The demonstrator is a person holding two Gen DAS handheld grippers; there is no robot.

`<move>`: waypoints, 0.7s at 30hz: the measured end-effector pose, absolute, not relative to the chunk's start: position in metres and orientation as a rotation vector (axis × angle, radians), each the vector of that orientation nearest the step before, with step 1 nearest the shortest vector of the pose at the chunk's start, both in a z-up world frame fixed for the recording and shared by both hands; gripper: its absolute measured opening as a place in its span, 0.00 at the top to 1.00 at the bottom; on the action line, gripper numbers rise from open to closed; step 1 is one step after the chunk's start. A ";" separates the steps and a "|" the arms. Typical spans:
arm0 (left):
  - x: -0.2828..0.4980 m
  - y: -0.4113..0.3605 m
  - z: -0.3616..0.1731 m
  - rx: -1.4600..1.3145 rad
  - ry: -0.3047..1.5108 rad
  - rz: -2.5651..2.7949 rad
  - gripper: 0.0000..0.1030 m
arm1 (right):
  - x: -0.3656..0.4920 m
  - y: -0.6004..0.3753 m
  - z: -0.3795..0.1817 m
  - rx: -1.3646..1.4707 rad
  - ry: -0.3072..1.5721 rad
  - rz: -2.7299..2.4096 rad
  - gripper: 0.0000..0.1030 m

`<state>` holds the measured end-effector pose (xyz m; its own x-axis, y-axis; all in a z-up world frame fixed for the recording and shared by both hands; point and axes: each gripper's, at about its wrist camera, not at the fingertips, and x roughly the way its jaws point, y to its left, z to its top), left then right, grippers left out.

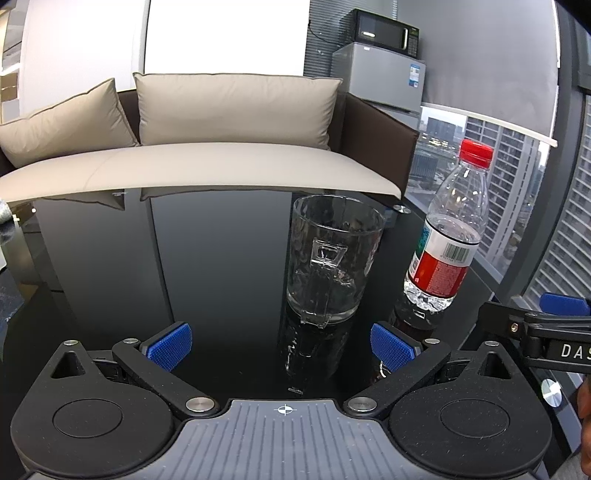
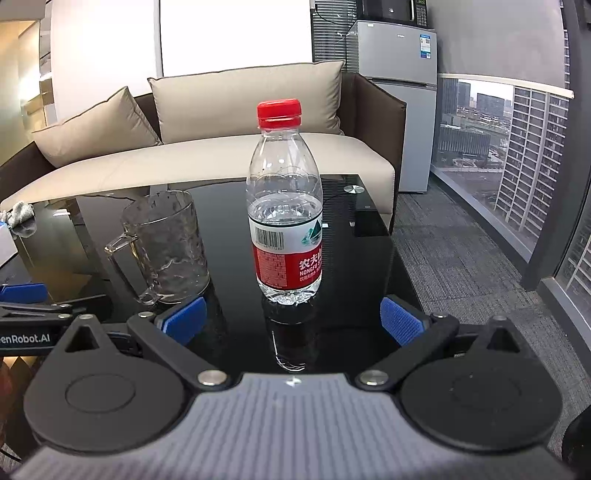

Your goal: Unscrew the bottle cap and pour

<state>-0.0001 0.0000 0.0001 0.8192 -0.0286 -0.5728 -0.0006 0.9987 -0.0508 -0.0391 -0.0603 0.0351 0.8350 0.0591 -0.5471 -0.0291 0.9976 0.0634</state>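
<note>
A clear plastic water bottle (image 2: 284, 229) with a red label and a red cap (image 2: 279, 110) on stands upright on the black glass table (image 2: 369, 266). It also shows in the left wrist view (image 1: 448, 236), cap (image 1: 475, 152) on. An empty glass mug (image 1: 332, 258) stands left of it, handle toward me; the right wrist view shows the mug (image 2: 166, 243) too. My left gripper (image 1: 282, 347) is open and empty, just short of the mug. My right gripper (image 2: 293, 321) is open and empty, just short of the bottle.
A beige sofa (image 1: 207, 166) with cushions stands behind the table. A small fridge (image 2: 400, 70) with a microwave (image 1: 384, 31) on top is at the back right. Windows run along the right. A grey cloth (image 2: 22, 218) lies at the table's left edge.
</note>
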 end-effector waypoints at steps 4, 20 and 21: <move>-0.001 0.000 0.001 -0.049 0.611 -0.013 0.01 | -0.040 -0.061 0.036 0.060 0.581 0.046 0.00; 0.000 0.001 -0.002 -0.055 0.612 -0.010 0.01 | -0.039 -0.060 0.035 0.061 0.582 0.044 0.00; 0.000 0.001 -0.002 -0.055 0.612 -0.010 0.01 | -0.039 -0.060 0.035 0.061 0.582 0.044 0.00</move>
<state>0.0001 0.0010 -0.0021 0.8185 -0.0255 -0.5739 -0.0071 0.9985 -0.0544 -0.0387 -0.0605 0.0348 0.8343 0.0586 -0.5482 -0.0242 0.9973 0.0698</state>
